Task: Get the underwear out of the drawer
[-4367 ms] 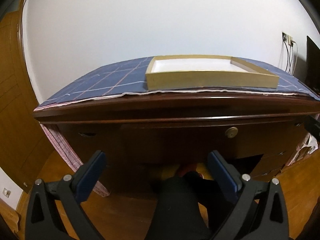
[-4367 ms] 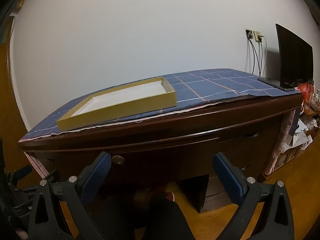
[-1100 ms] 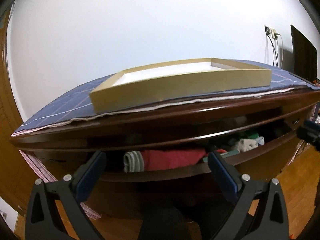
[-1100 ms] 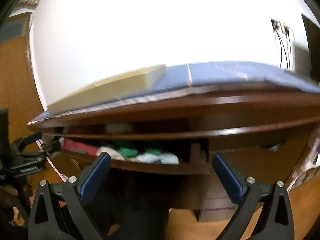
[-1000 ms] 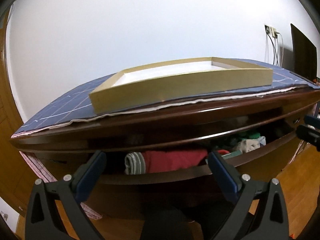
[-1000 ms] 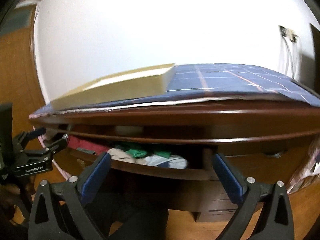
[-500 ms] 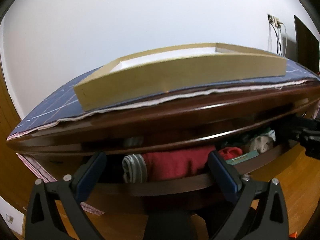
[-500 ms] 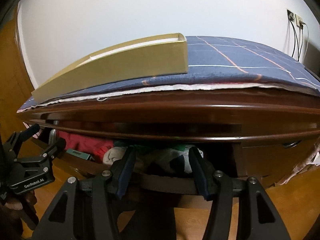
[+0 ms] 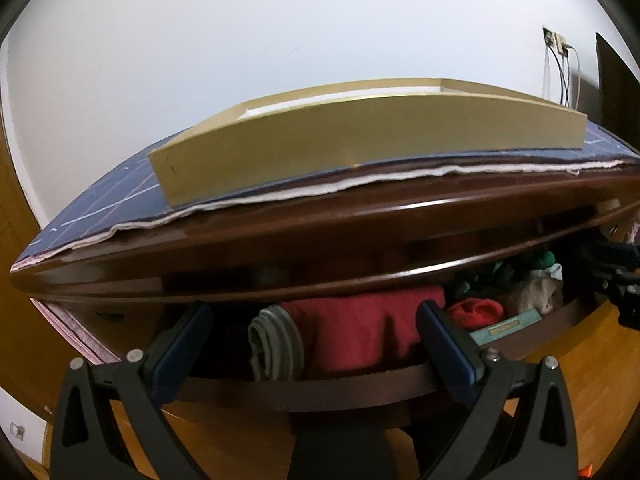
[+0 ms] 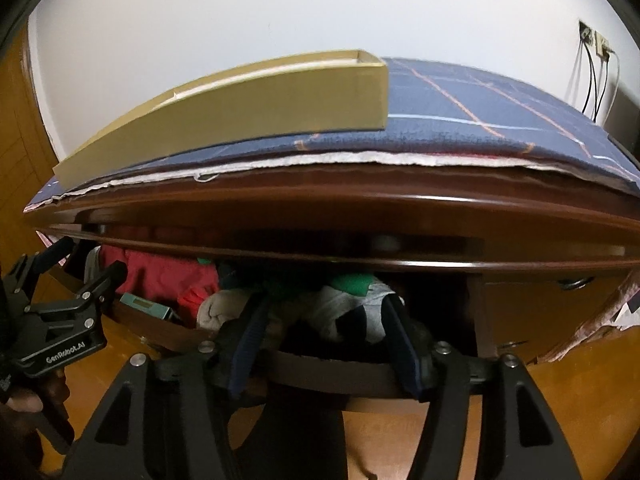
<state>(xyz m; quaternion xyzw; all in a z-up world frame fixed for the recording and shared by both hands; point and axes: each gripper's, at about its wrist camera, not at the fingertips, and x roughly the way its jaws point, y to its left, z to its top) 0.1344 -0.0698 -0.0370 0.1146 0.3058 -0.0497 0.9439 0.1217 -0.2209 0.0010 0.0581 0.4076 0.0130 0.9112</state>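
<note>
The underwear, a grey, white and dark jumble, lies in the open drawer under the worktop, its back hidden in shadow. The right claw straddles it, part-released. The left claw, wide apart, faces a red cloth.
</note>
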